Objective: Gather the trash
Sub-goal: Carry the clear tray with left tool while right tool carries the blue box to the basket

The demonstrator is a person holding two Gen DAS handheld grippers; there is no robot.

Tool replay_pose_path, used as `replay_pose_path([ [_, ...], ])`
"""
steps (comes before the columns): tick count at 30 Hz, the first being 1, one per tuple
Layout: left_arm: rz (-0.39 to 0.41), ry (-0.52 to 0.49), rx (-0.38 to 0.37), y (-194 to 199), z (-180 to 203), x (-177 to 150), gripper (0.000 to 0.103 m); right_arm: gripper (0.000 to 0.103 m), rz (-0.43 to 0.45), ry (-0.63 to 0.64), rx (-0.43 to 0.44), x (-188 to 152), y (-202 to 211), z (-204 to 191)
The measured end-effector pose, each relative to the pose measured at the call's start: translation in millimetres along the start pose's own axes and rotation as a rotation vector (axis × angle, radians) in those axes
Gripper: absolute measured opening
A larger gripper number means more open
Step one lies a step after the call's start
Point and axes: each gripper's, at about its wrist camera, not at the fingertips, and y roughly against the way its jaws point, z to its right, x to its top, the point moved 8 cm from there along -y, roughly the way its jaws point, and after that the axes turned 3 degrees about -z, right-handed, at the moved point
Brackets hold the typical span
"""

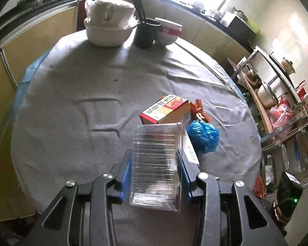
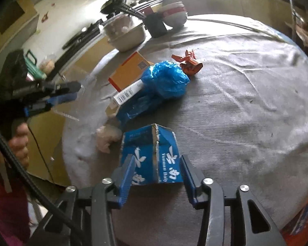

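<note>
My left gripper point(image 1: 156, 157) is shut on a clear plastic container point(image 1: 157, 164) and holds it above the grey tablecloth. Beyond it lie an orange-and-white box point(image 1: 164, 109), a crumpled blue plastic bag point(image 1: 204, 136), a red wrapper point(image 1: 199, 110) and a white carton point(image 1: 192, 153). My right gripper point(image 2: 157, 164) is shut on a torn blue carton point(image 2: 152, 155). In the right wrist view the blue bag point(image 2: 166, 79), the orange box point(image 2: 128, 71), the red wrapper point(image 2: 189, 62) and a pale crumpled tissue point(image 2: 107, 137) lie ahead. The left gripper point(image 2: 71, 92) shows at the left there.
At the table's far edge stand a white covered pot point(image 1: 108, 26), a dark cup point(image 1: 145, 33) and a red-and-white bowl point(image 1: 168, 31). A metal shelf rack point(image 1: 277, 106) with pots stands right of the table. Yellow cabinets point(image 1: 30, 37) run behind.
</note>
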Motion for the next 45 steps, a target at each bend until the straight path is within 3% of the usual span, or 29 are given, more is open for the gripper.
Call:
replay_pose_path([
  [4, 0.023, -0.013, 0.016, 7, 4, -7, 0.043, 0.075, -0.008, 0.014, 0.010, 0, -4, -12],
  [10, 0.022, -0.035, 0.038, 13, 9, -21, 0.043, 0.077, -0.059, 0.060, -0.108, -1, -33, -17],
  [13, 0.028, -0.049, 0.042, 15, 12, -24, 0.043, 0.077, -0.024, 0.090, -0.133, 1, -34, -19],
  [17, 0.031, -0.061, 0.032, 16, 17, -27, 0.043, 0.069, -0.006, 0.084, -0.104, 3, -30, -16],
  [26, 0.025, -0.065, 0.014, 14, 27, -32, 0.043, 0.067, 0.023, 0.030, -0.048, 2, -15, -4],
  [27, 0.025, -0.066, 0.014, 14, 27, -31, 0.043, 0.065, 0.026, 0.025, -0.043, 2, -14, -3],
  [28, 0.026, -0.068, 0.011, 15, 28, -31, 0.043, 0.042, 0.026, 0.019, -0.032, 3, -11, -1],
  [29, 0.027, -0.072, 0.007, 16, 30, -31, 0.043, 0.037, 0.024, 0.003, -0.013, 3, -9, 2],
  [32, 0.038, -0.091, 0.005, 19, 36, -31, 0.043, 0.037, 0.034, -0.033, -0.028, 4, -2, 16],
  [34, 0.037, -0.089, 0.004, 18, 37, -30, 0.043, 0.040, 0.028, -0.067, -0.012, 4, -2, 20],
  [36, 0.037, -0.086, 0.004, 18, 36, -30, 0.043, 0.059, 0.013, -0.113, 0.016, 3, -2, 22],
  [37, 0.037, -0.084, 0.009, 18, 35, -30, 0.043, 0.074, 0.015, -0.138, 0.026, 2, -1, 23],
  [40, 0.041, -0.073, 0.006, 19, 31, -30, 0.043, 0.076, 0.040, -0.147, 0.051, 4, 4, 16],
  [45, 0.039, -0.062, 0.007, 18, 27, -30, 0.043, 0.076, 0.016, -0.048, -0.019, 2, -10, -8],
])
